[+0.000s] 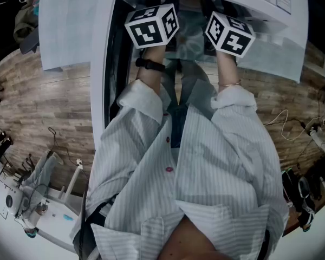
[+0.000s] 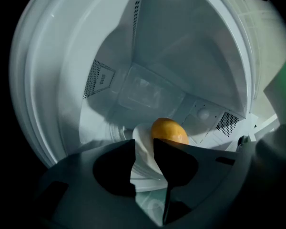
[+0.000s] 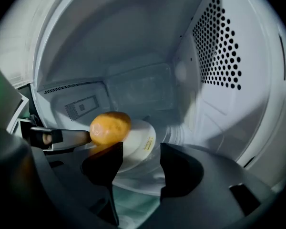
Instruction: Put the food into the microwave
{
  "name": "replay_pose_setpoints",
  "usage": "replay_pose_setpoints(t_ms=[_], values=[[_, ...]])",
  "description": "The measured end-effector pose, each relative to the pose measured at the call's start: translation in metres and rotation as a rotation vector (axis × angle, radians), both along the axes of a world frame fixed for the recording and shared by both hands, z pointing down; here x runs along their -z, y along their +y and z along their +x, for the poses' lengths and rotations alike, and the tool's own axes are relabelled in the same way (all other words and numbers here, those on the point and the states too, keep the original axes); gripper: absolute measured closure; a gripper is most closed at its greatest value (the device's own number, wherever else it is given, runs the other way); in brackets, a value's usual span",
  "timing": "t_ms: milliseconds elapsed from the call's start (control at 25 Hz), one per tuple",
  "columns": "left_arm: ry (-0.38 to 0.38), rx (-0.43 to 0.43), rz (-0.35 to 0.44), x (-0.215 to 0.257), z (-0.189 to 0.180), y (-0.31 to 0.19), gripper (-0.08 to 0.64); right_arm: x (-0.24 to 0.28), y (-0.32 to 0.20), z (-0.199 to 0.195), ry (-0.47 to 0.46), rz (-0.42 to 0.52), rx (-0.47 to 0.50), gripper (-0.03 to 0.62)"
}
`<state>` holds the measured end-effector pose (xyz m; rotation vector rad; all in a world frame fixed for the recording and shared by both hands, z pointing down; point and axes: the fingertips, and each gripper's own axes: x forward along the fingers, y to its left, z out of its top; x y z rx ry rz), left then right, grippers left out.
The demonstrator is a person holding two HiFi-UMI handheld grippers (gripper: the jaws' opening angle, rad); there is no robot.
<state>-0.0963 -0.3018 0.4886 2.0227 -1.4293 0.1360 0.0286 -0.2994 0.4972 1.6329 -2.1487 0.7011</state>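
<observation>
Already the orange (image 3: 109, 127) sat on its white plate (image 3: 142, 146) inside the microwave (image 3: 219, 56) — plate rim pinched in my left tongs (image 2: 144, 144), right tongs (image 3: 141, 149) gaping, empty; what remained, I judged, was letting go and pulling both out.

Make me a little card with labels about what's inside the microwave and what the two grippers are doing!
place: inside the white microwave
food: one orange
food sits on: a white plate
left gripper: jaws look closed on the plate's rim
right gripper: jaws open, at the plate's near rim, not pressing it
both grippers: reaching into the microwave side by side
</observation>
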Motion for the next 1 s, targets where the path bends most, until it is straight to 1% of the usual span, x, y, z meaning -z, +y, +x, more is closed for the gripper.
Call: replay_pose_setpoints(t_ms=[240,440,520,640,800,840,920,1000], values=[[0.002,-0.008,0.022,0.008,-0.001,0.006,0.449,0.011,0.005,-0.002,-0.041,0.027,0.014,0.351],[0.044,-0.044,0.049,0.02,0.007,0.015,0.449,0.018,0.012,-0.008,-0.097,0.022,0.042,0.352],[0.054,-0.051,0.052,0.023,0.01,0.019,0.449,0.022,0.016,-0.012,-0.122,0.021,0.061,0.353],[0.048,-0.046,0.057,0.031,0.009,0.025,0.449,0.027,0.023,-0.02,-0.179,0.008,0.104,0.354],[0.066,-0.049,0.072,0.045,0.011,0.032,0.449,0.037,0.032,-0.027,-0.203,0.01,0.164,0.365],[0.071,-0.05,0.077,0.049,0.013,0.034,0.451,0.04,0.035,-0.028,-0.205,0.016,0.177,0.375],[0.084,-0.056,0.081,0.058,0.017,0.039,0.466,0.048,0.04,-0.027,-0.201,0.031,0.198,0.447],[0.089,-0.06,0.089,0.068,0.02,0.044,0.468,0.057,0.045,-0.026,-0.201,0.04,0.22,0.483]])
